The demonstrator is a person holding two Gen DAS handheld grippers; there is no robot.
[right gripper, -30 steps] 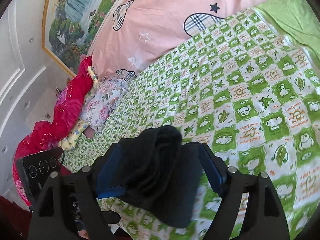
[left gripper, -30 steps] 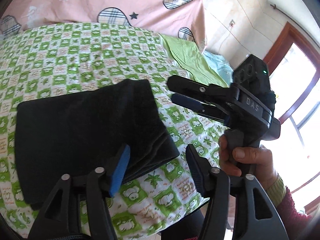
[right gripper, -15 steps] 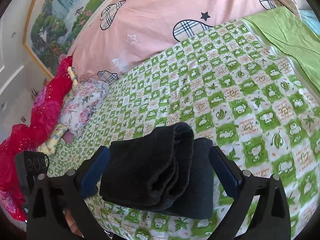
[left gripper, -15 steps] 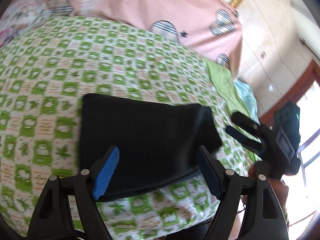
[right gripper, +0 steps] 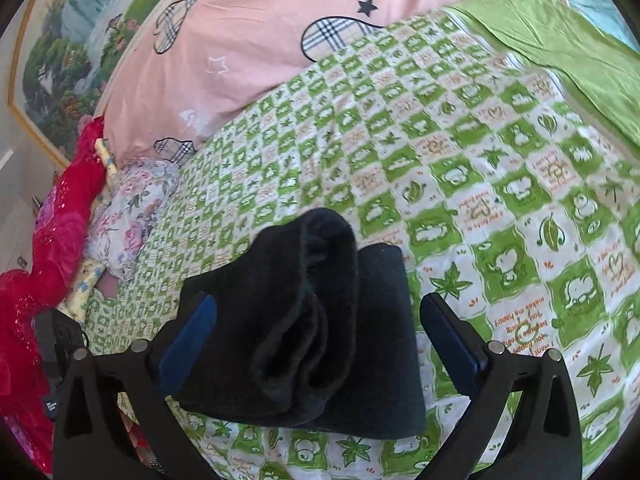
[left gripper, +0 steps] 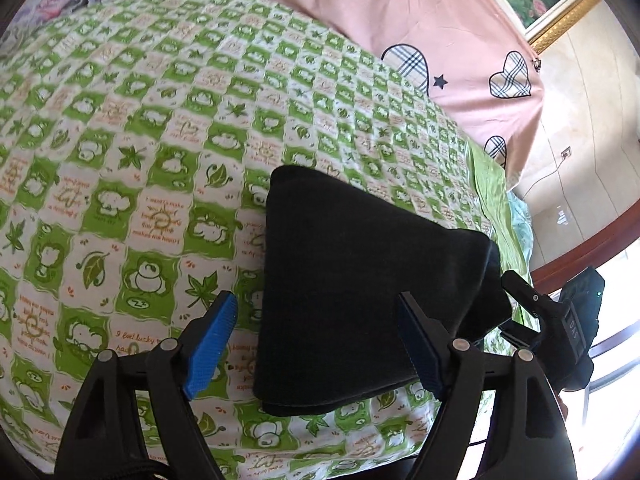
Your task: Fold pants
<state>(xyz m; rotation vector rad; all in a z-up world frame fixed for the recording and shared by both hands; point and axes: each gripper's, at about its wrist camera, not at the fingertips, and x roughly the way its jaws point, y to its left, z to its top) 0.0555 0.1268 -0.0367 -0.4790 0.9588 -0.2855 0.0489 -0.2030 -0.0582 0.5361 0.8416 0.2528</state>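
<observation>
Two spread hand-held grippers, left (left gripper: 316,344) and right (right gripper: 316,340), frame folded black pants (left gripper: 360,280), apparently without touching.

My two wrist views look steeply down, close over the bed (left gripper: 168,128), from opposite ends of the folded pants (left gripper: 360,280), which both share.

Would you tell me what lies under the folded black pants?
The pants lie on the green checked bedsheet, which shows all around them. Whatever is directly beneath the fabric is covered.
</observation>
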